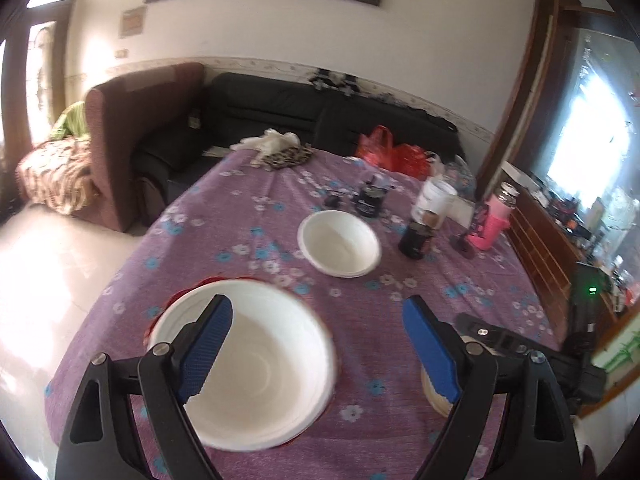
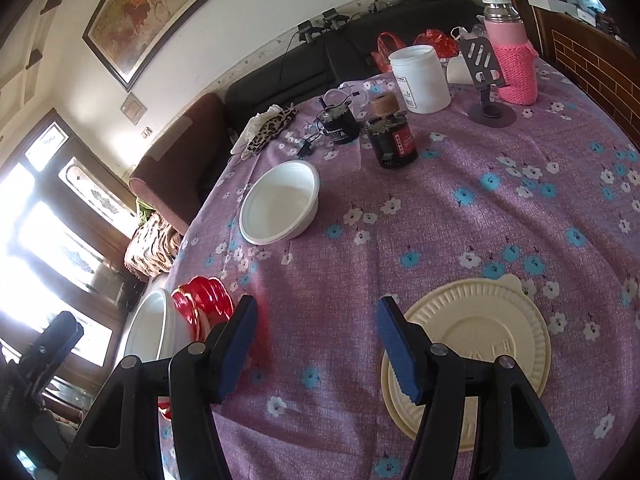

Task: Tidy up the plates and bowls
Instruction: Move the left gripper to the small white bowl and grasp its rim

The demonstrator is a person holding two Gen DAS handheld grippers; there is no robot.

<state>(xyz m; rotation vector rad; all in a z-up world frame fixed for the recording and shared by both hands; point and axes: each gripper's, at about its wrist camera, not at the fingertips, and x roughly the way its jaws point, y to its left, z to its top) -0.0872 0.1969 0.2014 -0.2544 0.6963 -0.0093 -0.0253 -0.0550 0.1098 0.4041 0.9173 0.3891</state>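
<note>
No legible text (jar labels blurred)

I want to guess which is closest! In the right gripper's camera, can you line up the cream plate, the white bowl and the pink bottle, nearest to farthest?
1. Cream plate, right beside the right gripper.
2. White bowl, mid-table, leftward.
3. Pink bottle, far right edge.

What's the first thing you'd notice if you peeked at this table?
The purple flowery tablecloth fills both pictures. A big white bowl sits near the table's edge on something red, a smaller white bowl sits farther back, and a cream plate lies by the right gripper.
</note>
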